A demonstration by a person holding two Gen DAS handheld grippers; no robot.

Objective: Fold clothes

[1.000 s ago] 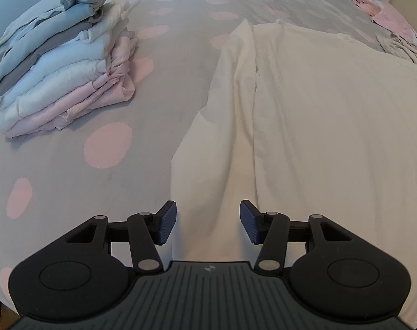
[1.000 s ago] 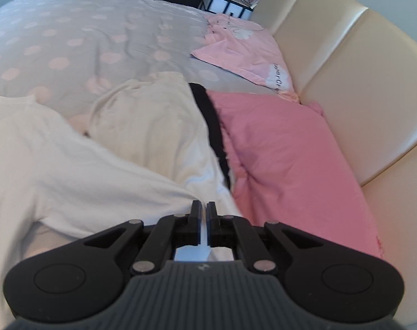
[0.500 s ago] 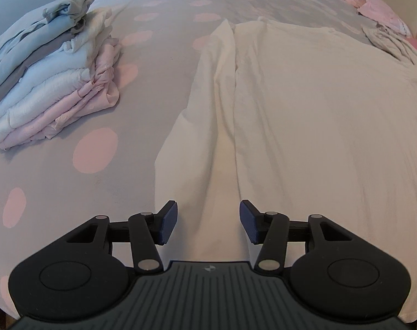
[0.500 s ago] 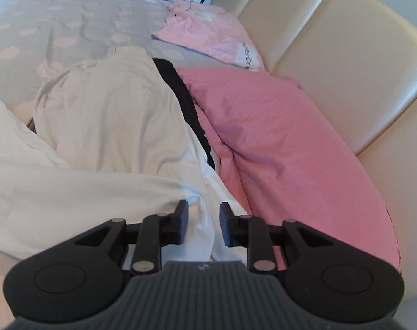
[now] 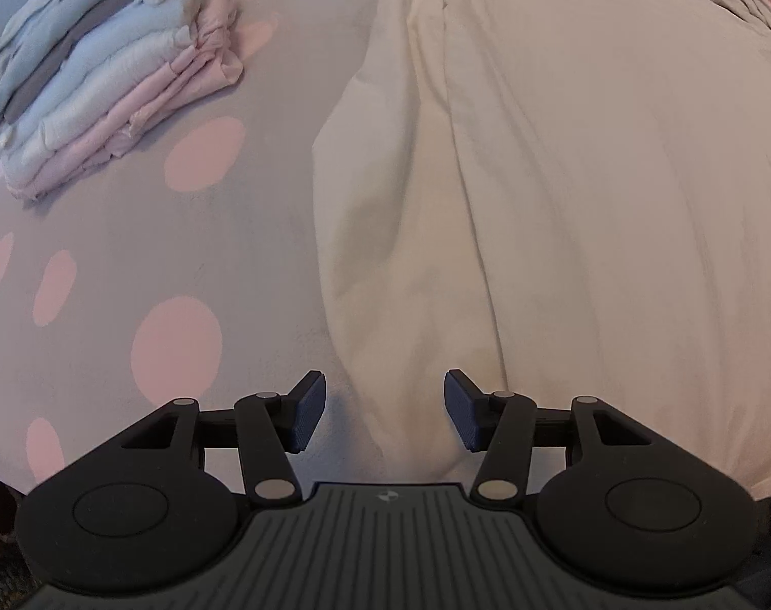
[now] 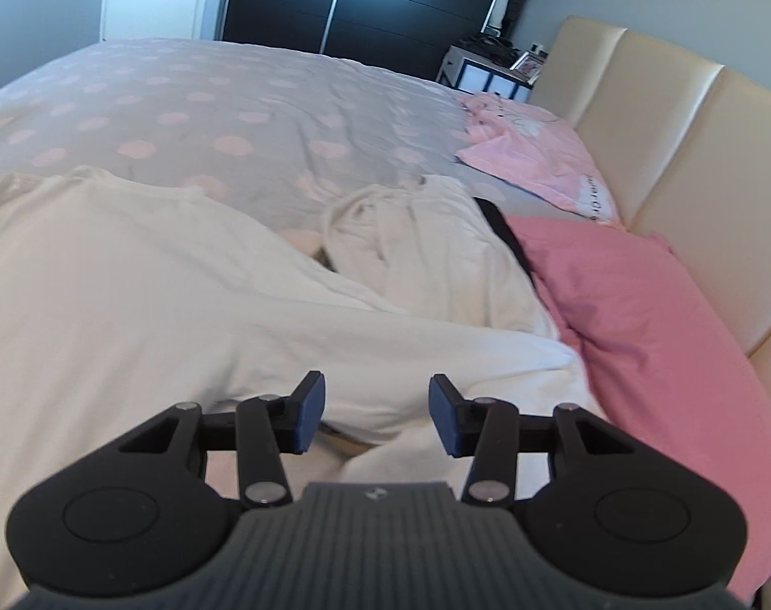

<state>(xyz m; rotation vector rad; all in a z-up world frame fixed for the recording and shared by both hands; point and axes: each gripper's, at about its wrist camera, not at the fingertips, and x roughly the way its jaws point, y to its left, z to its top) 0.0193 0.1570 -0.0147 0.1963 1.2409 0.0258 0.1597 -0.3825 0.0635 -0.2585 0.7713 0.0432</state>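
Observation:
A large white garment (image 5: 563,162) lies spread flat on the grey bedspread with pink dots (image 5: 192,264), its left side folded inward along a long crease. My left gripper (image 5: 385,414) hovers open over the garment's near left hem, nothing between its fingers. In the right wrist view the same white garment (image 6: 131,295) stretches to the left, its sleeve lying across below my right gripper (image 6: 377,414), which is open and empty. A second, crumpled cream garment (image 6: 421,249) lies beyond the sleeve.
A stack of folded clothes (image 5: 105,66) in pale blue, white and pink sits at the far left. Pink pillows (image 6: 654,325) and a pink printed garment (image 6: 532,152) lie along the cream headboard (image 6: 680,152). A dark wardrobe (image 6: 365,5) stands beyond the bed.
My right gripper has opened, let go of the white fabric and lifted to look across the bed. My left gripper, open throughout, has moved closer down toward the garment's near hem.

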